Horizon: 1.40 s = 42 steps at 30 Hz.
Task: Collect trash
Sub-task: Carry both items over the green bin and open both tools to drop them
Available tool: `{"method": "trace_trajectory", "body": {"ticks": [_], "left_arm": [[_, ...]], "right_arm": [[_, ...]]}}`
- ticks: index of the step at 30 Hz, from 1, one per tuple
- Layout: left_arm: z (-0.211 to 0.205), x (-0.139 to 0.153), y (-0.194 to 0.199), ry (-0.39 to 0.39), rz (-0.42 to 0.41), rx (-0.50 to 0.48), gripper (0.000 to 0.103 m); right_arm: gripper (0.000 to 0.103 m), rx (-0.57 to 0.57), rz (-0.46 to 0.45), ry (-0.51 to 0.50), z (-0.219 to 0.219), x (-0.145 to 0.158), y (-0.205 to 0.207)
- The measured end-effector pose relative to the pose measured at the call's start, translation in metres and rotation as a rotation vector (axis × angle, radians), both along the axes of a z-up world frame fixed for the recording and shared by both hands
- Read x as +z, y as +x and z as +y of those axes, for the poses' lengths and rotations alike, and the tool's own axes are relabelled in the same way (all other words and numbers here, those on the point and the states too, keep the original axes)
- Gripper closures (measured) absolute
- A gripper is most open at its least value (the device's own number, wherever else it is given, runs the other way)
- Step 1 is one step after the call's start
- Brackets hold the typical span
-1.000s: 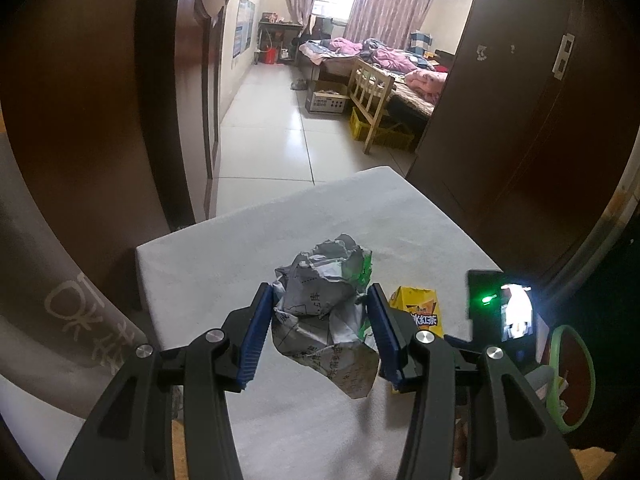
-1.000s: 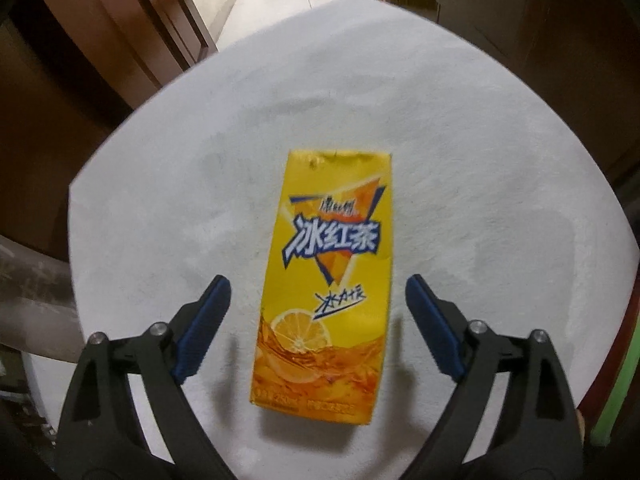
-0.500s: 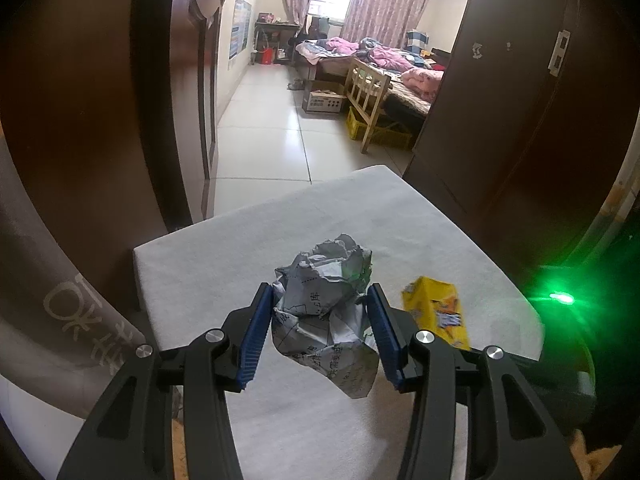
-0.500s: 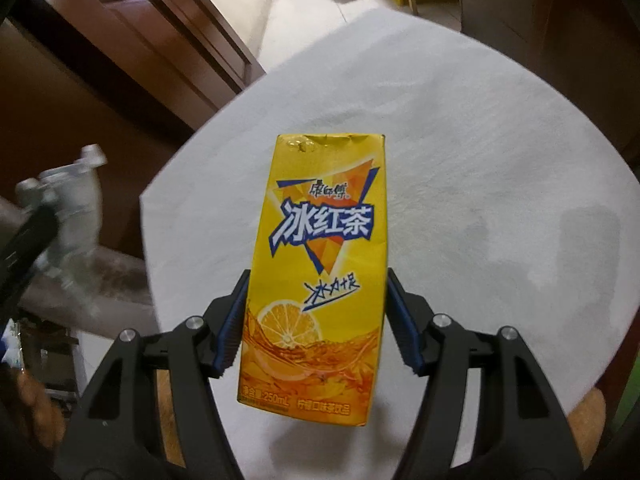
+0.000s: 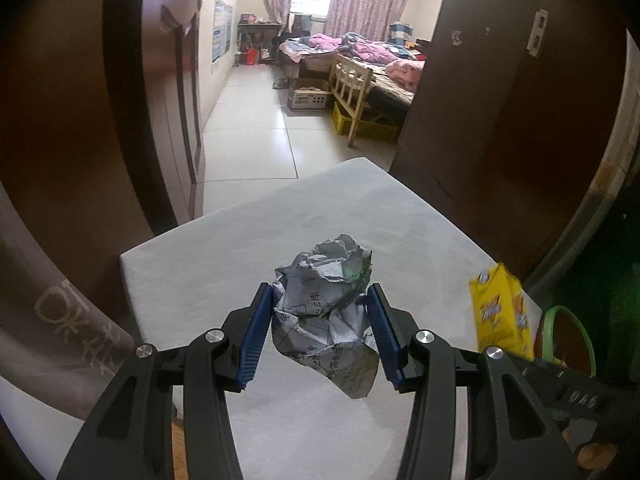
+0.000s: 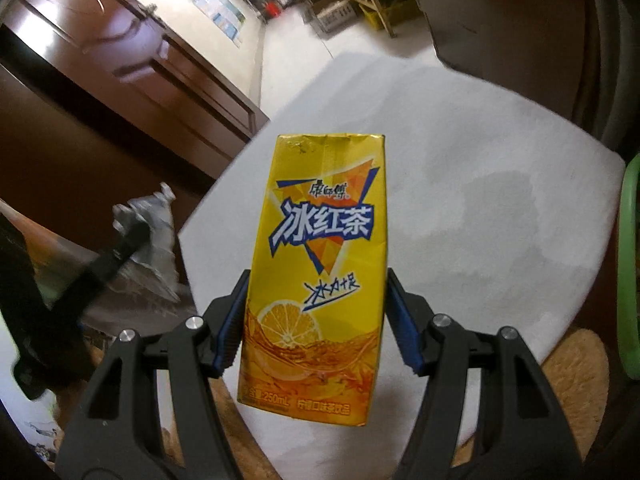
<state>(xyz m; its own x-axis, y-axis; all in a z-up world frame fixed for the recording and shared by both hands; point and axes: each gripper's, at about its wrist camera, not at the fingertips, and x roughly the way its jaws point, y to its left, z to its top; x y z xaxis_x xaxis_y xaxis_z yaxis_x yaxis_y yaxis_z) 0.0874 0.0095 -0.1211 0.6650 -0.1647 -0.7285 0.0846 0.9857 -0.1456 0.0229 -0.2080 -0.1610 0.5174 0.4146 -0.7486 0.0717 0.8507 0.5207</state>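
My left gripper [image 5: 320, 292] is shut on a crumpled ball of printed paper [image 5: 324, 312] and holds it above the grey-white table [image 5: 240, 248]. In the right wrist view my right gripper [image 6: 317, 276] is shut on a yellow iced-tea carton [image 6: 320, 240]. The carton is upright between the blue pads and clear of the table [image 6: 480, 200]. The left wrist view shows that same carton [image 5: 500, 312] at the table's right edge. At the left of the right wrist view, the paper ball [image 6: 156, 224] appears blurred.
A green-rimmed round container [image 5: 568, 340] sits low beside the table's right edge, also visible as a green rim [image 6: 630, 260]. Dark wooden doors and a wardrobe flank the table. Beyond it lies tiled floor, with a wooden chair [image 5: 352, 92] and a bed.
My right gripper closed on the carton lying on the table, lifted it and swung it toward the table's right edge. The left gripper kept still with the paper ball.
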Motion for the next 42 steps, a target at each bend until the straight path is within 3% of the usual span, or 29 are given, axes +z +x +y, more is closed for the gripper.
{"method": "trace_trajectory", "body": {"ticks": [7,15,32,42], "left_arm": [[-0.02,0.011,-0.005,0.011,-0.022,-0.036,0.057],[-0.046,0.026,-0.009,0.04,-0.058,-0.071,0.057],[-0.095,0.037,-0.02,0.084,-0.064,-0.163,0.057],[-0.147,0.038,-0.025,0.081,-0.054,-0.279,0.057]], "right_arm": [[0.041,-0.012,-0.114,0.024,-0.012,0.031,-0.011],[0.041,-0.055,-0.182,0.092,-0.038,0.046,-0.025],[0.041,-0.149,-0.249,0.199,-0.09,0.049,-0.049],[0.041,-0.227,-0.269,0.169,-0.136,0.056,-0.072]]}}
